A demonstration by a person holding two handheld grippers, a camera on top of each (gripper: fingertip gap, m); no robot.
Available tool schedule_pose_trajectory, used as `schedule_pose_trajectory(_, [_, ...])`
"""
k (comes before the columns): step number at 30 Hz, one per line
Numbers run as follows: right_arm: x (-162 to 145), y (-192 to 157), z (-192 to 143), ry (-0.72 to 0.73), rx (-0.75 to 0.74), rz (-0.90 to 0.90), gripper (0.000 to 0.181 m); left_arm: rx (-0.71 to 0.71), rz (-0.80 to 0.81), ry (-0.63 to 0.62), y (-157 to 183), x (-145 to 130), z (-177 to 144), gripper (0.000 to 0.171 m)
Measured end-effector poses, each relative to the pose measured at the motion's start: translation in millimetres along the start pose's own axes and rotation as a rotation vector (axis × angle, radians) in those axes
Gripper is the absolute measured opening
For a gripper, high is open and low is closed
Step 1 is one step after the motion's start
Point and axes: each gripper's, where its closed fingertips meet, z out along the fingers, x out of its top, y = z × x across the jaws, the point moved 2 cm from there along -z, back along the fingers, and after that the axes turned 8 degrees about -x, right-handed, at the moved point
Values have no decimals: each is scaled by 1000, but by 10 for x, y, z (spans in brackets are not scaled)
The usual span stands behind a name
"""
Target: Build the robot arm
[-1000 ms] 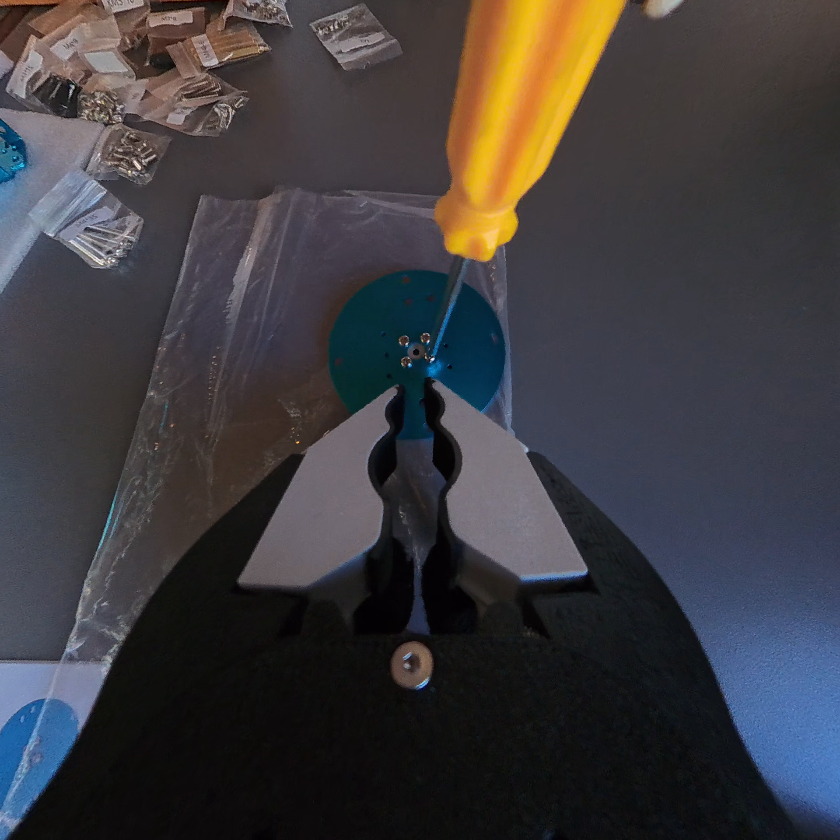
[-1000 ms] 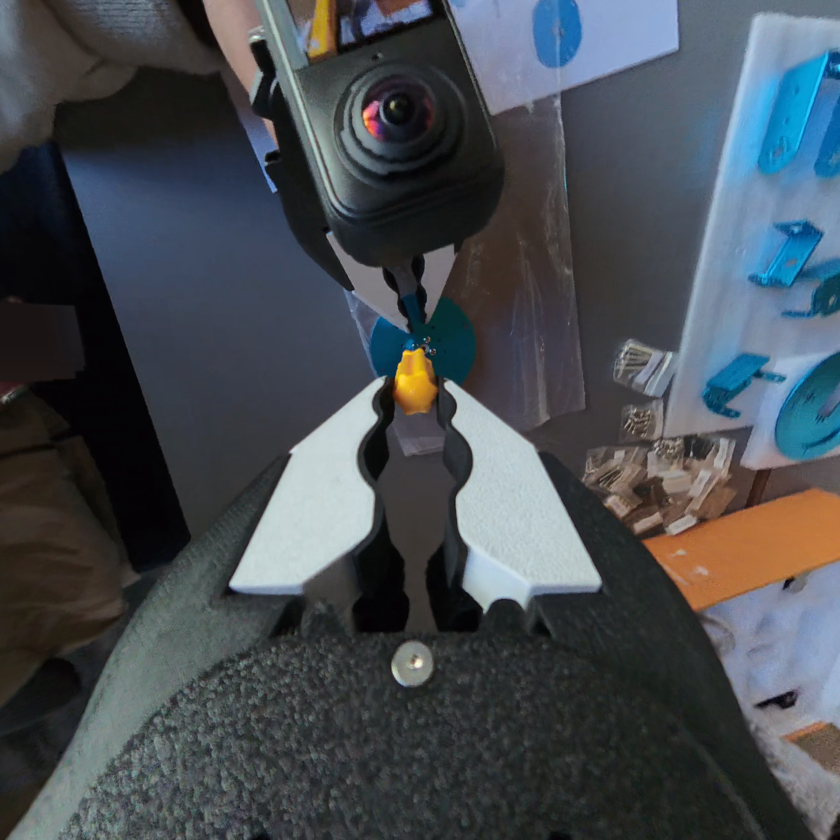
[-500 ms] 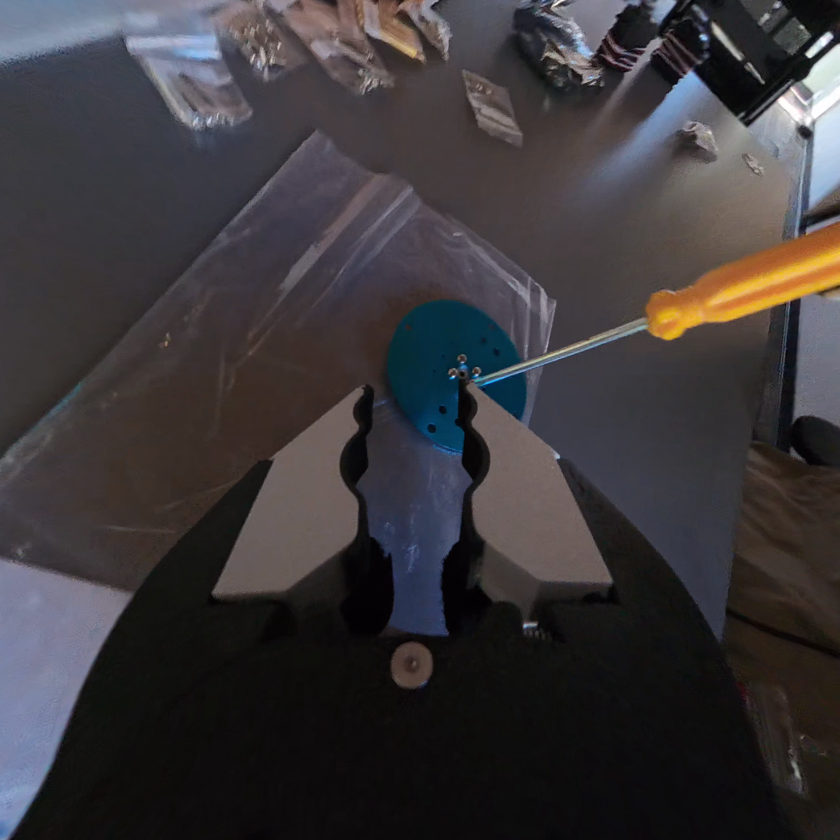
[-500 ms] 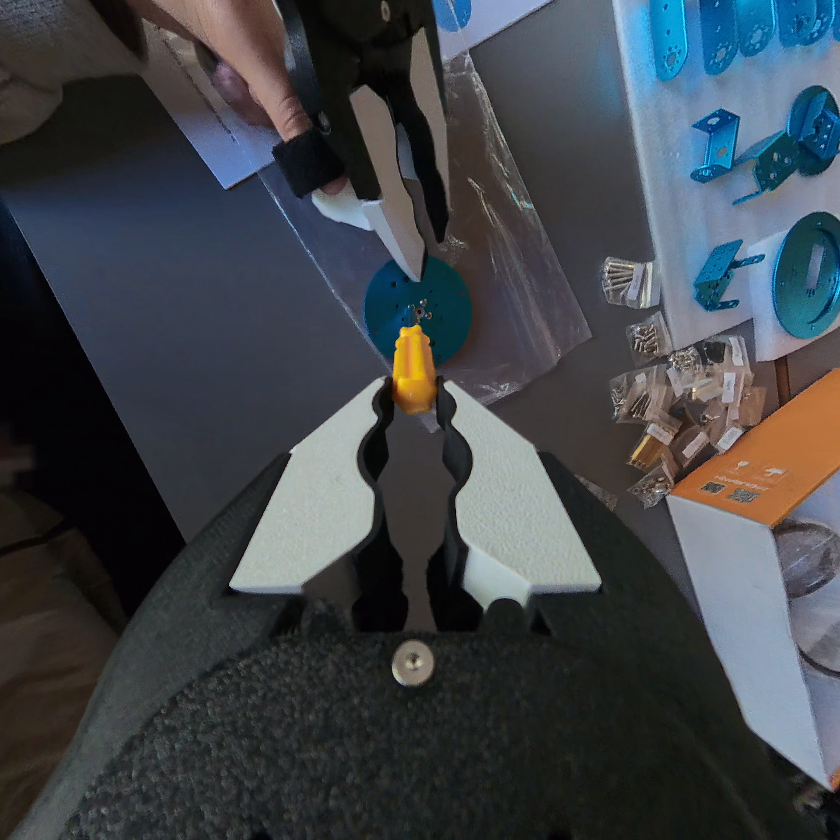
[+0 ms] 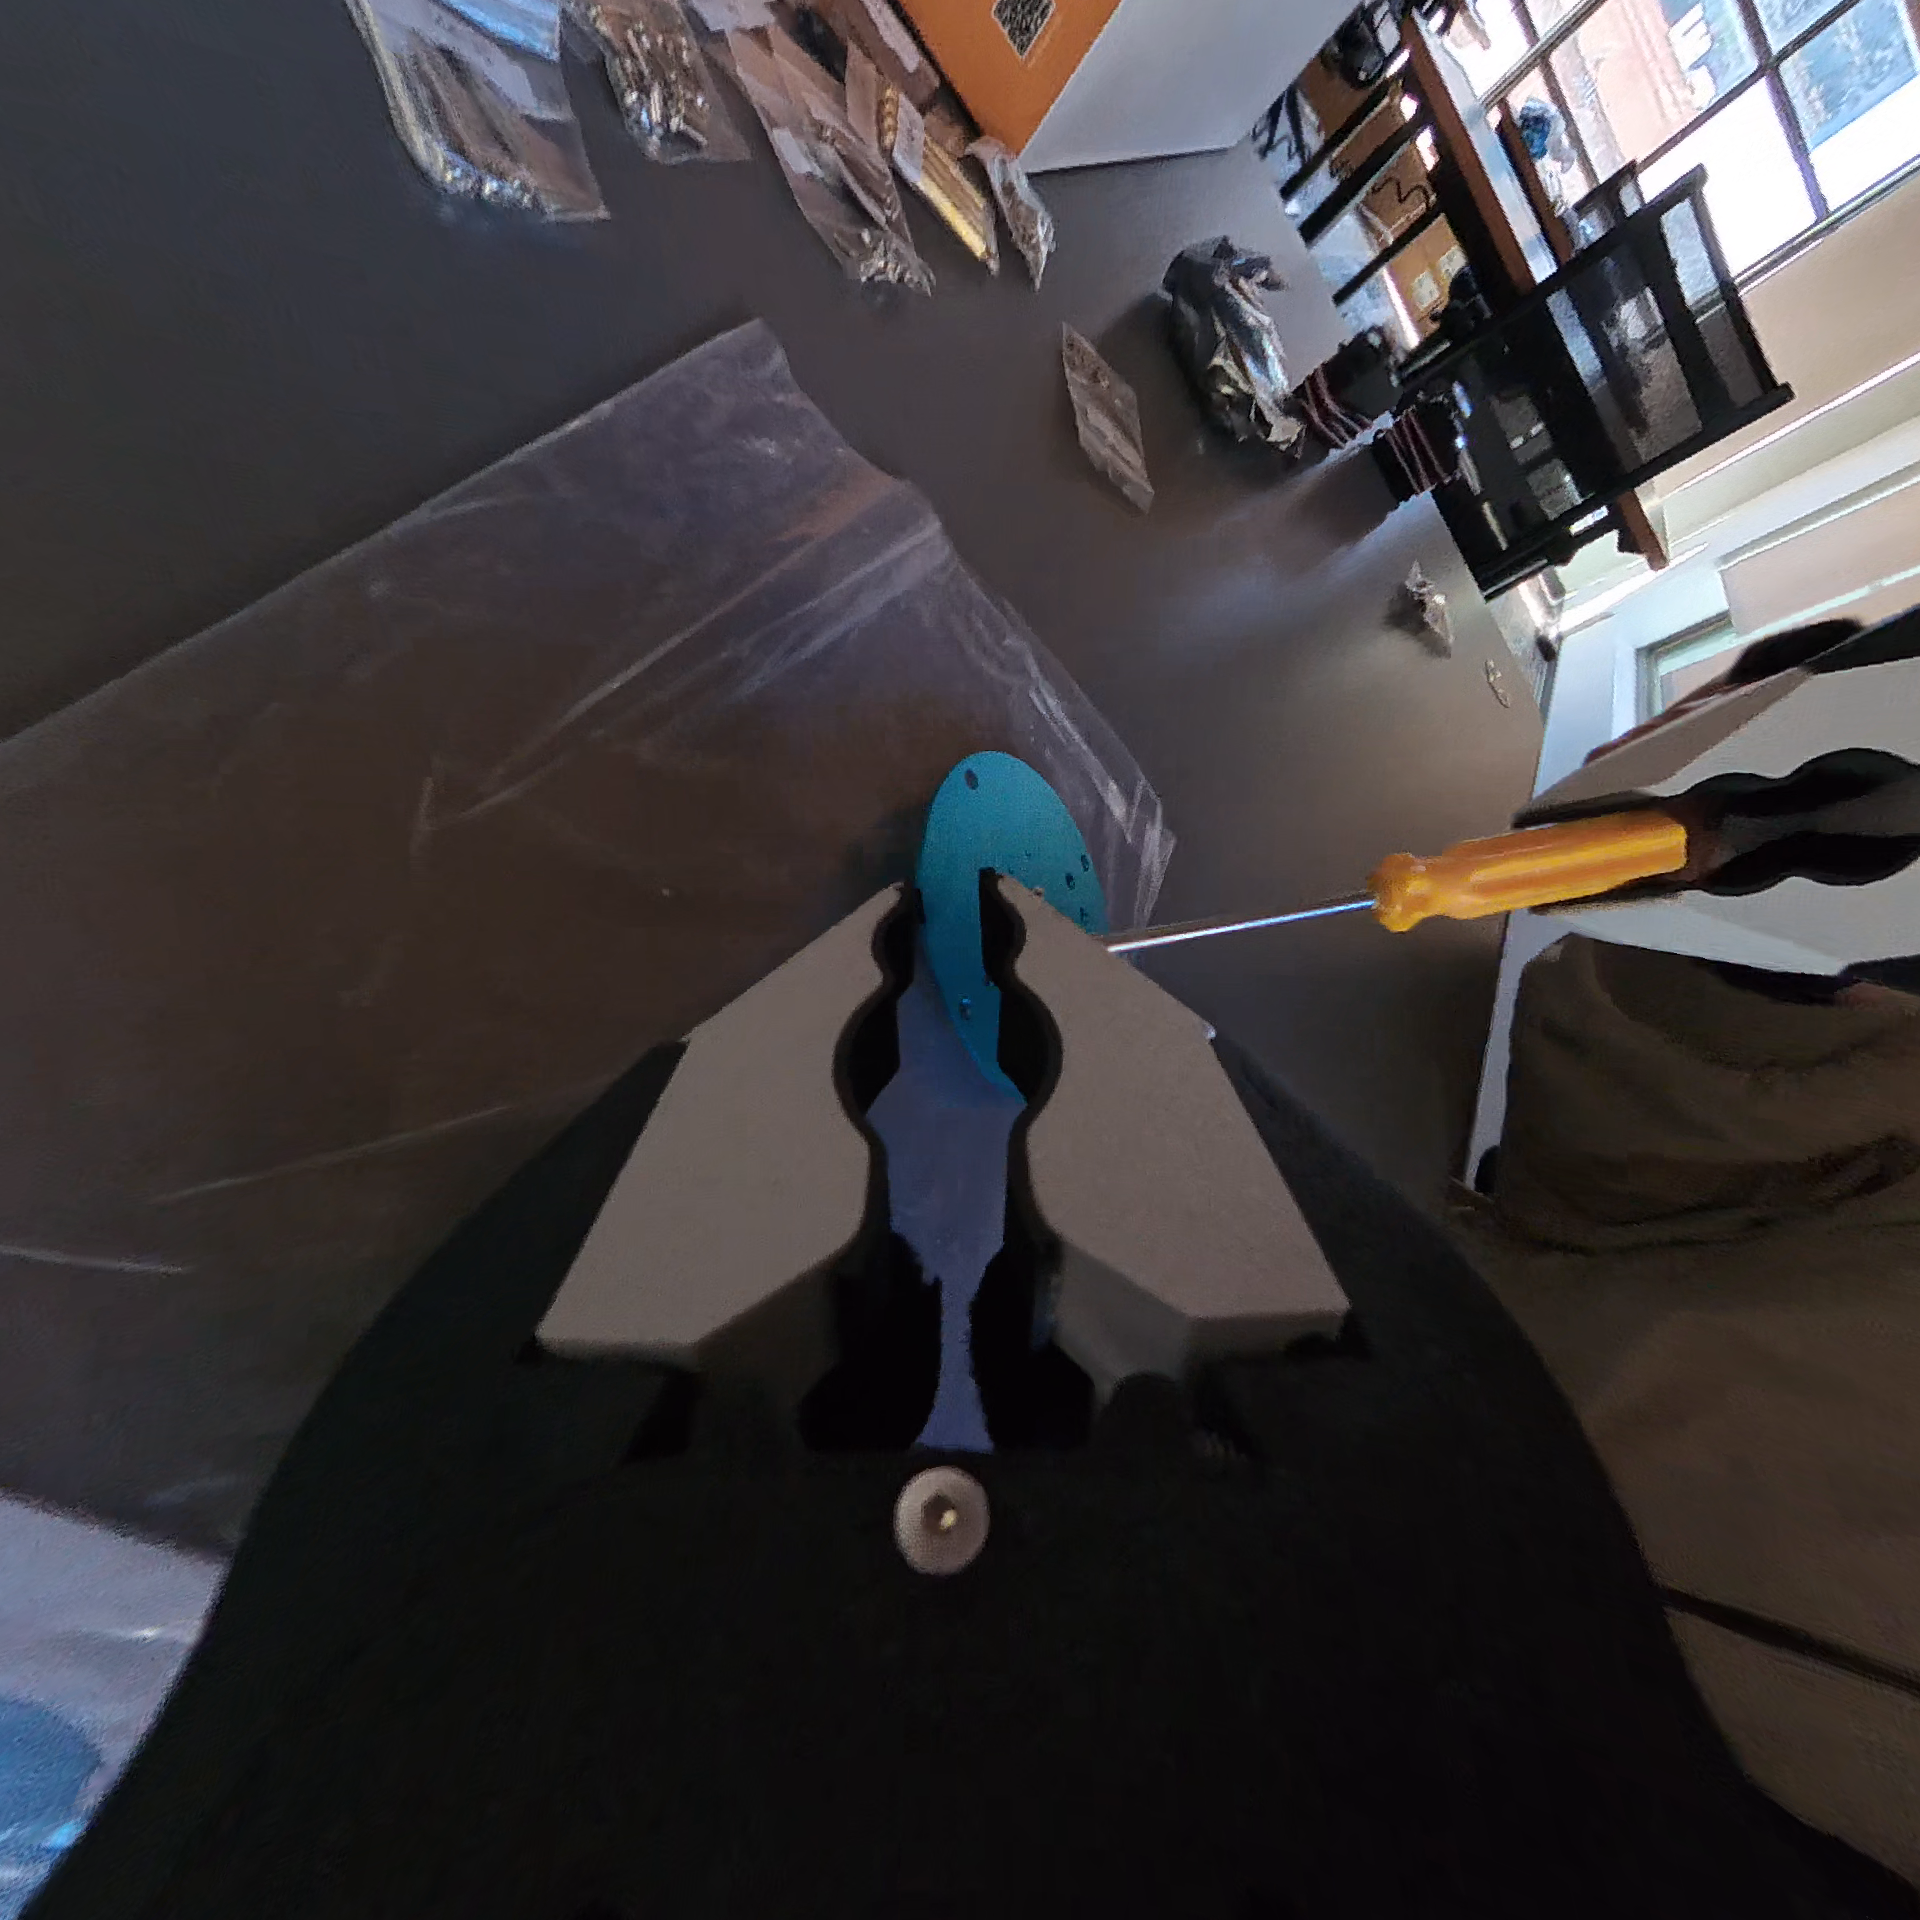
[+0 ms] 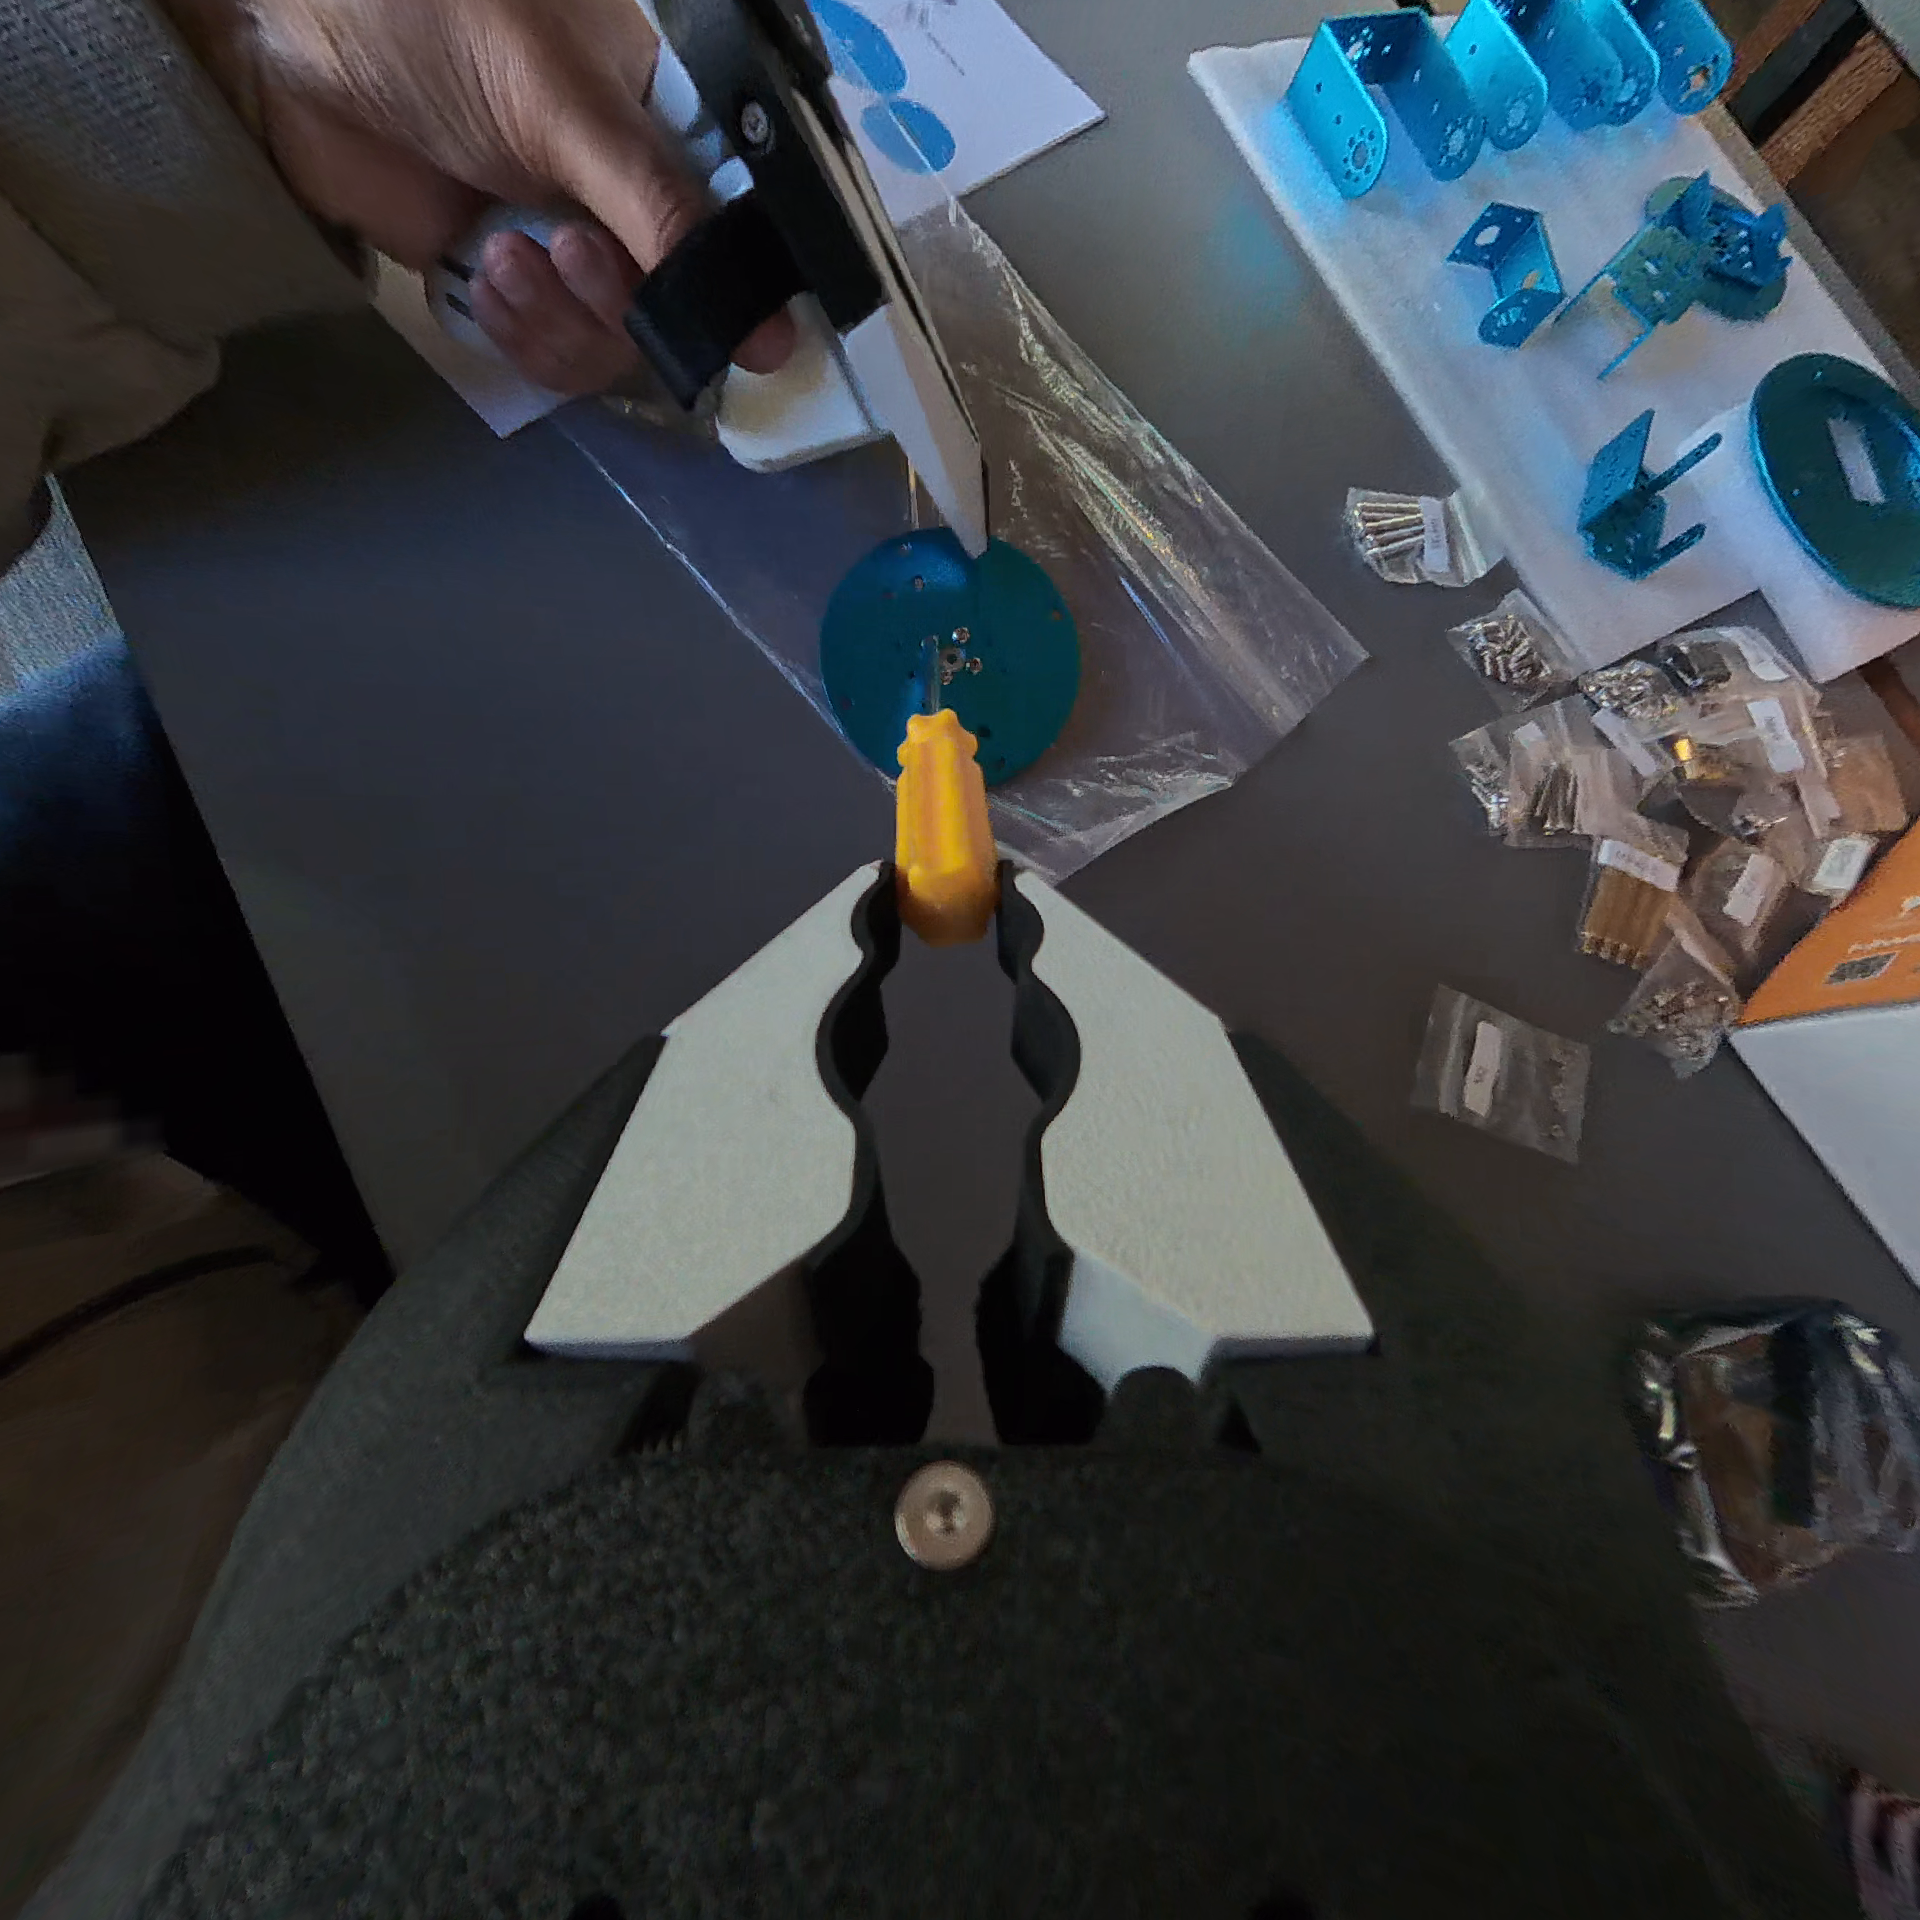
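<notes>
Left wrist view: the left claw (image 5: 951, 894) is pinched on the edge of a blue disc (image 5: 987, 831), which stands tilted up off a clear plastic bag (image 5: 520, 779) spread on the dark bench (image 5: 208, 364). From the right comes a screwdriver (image 5: 1527, 868), yellow handle and thin steel shaft, its tip running in behind the claw's right finger toward the disc, so the tip itself is hidden. The right claw (image 5: 1704, 862) shows at the right edge, closed on that handle. Far off at the top lie packets of screws (image 5: 665, 94) and an orange box (image 5: 1018, 62).

Right wrist view: the right claw (image 6: 945, 883) is clamped on the rear end of the screwdriver (image 6: 935, 821), which points away toward the disc (image 6: 997, 665). The shaft reaches the ring of small screws at the disc's centre. The disc sits on the bag (image 6: 1143, 520), and the left claw (image 6: 966, 530) comes down from the top, gripping the disc's far rim, with a hand (image 6: 468, 135) wrapped round its grip. To the right, blue brackets (image 6: 1507, 104) rest on white foam (image 6: 1558, 416), and screw packets (image 6: 1662, 769) are heaped near the orange box (image 6: 1860, 935). A lone packet (image 6: 1496, 1070) lies nearer, well apart from the disc.
</notes>
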Motion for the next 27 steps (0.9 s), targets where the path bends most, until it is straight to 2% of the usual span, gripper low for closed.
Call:
schedule_pose_trajectory(5, [-144, 77, -67, 152, 14, -3, 17, -77, 15, 118, 250, 197, -25, 7])
schedule_pose_trajectory(8, [-231, 89, -44, 177, 31, -9, 18, -153, -8, 165, 389, 250, -3, 7])
schedule_pose_trajectory(12, [-274, 103, -30, 210, -20, 4, 17, -68, 53, 164, 365, 182, 57, 11])
schedule_pose_trajectory(16, [-305, 62, -37, 193, -43, -2, 17, 10, 123, 107, 346, 65, 69, 14])
schedule_pose_trajectory(20, [-344, 22, -32, 206, -2, 35, 17, 15, 108, 108, 311, 27, 52, 0])
schedule_pose_trajectory(27, [-617, 398, -353, 220, -6, 220, 17, 90, 153, 102, 324, -97, -20, 0])
